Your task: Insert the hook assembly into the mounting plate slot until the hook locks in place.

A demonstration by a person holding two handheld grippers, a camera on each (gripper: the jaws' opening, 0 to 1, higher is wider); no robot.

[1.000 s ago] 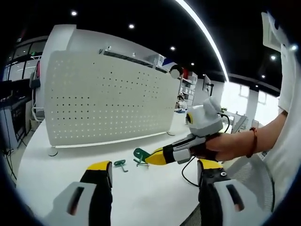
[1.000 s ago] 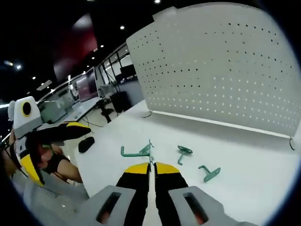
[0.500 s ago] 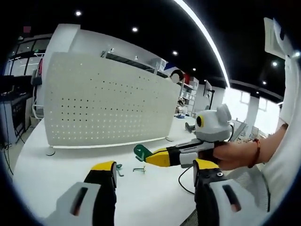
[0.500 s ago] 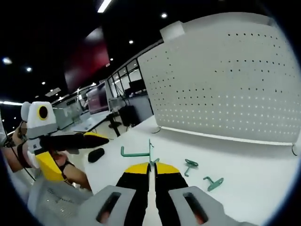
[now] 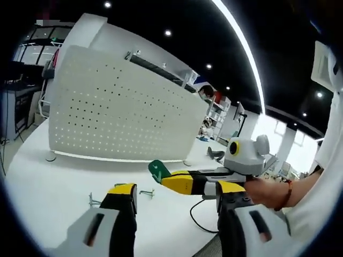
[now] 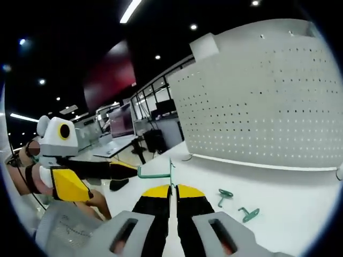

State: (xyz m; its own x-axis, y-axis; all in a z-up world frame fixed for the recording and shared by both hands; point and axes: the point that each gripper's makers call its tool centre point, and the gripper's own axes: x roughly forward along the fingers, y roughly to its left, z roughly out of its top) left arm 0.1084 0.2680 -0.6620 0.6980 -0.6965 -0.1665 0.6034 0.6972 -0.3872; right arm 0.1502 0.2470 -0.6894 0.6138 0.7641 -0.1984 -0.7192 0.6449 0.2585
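The white pegboard mounting plate (image 5: 123, 118) stands upright at the back of the white table (image 5: 48, 182); it also shows in the right gripper view (image 6: 268, 107). My right gripper (image 6: 172, 187) is shut on a green hook (image 6: 154, 172), held in the air above the table. In the left gripper view that right gripper (image 5: 167, 179) reaches in from the right with the green hook (image 5: 157, 170) at its tip, in front of the plate's lower edge. My left gripper (image 5: 176, 189) is open and holds nothing, low and near. The left gripper (image 6: 102, 168) appears at the left of the right gripper view.
Two loose green hooks (image 6: 225, 194) (image 6: 249, 214) lie on the table below the plate; one hook (image 5: 146, 191) and a small metal part (image 5: 94, 201) show between my left jaws. A black cable (image 5: 194, 214) trails from the right gripper. A dark object (image 6: 119, 184) lies near the table edge.
The right gripper has lifted the green hook off the table, up to the level of the plate's lower edge. Both views have tilted upward. The left gripper stays open.
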